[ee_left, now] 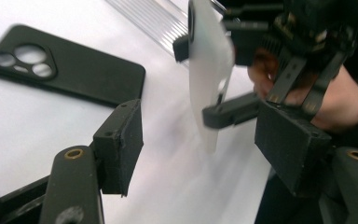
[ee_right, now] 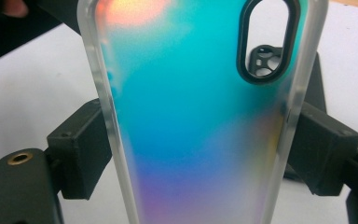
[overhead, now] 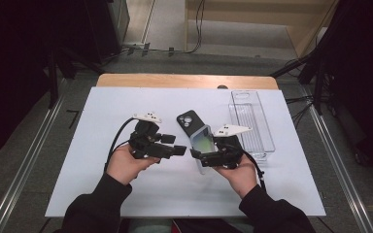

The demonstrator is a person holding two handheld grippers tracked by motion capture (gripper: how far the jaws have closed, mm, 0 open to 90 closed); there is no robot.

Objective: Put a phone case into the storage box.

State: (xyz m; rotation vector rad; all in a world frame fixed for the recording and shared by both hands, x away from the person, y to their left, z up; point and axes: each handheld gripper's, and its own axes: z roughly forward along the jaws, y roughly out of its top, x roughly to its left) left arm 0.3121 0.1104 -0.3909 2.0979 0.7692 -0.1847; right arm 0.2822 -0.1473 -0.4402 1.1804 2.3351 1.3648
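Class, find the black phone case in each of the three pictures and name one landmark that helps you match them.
High view: black phone case lies flat at table centre, beyond the two hands.
Left gripper view: upper left, on the white table.
Right gripper view: glimpsed through the iridescent case's camera cutout.
Shared landmark: the iridescent phone case, held by the right claw.

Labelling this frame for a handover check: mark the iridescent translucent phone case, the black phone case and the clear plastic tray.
Iridescent translucent phone case point(ee_right: 200, 130), right gripper view, middle of its back panel.
Black phone case point(ee_left: 74, 77), left gripper view, flat back below the camera holes.
Clear plastic tray point(overhead: 252, 124), high view, ribbed floor.
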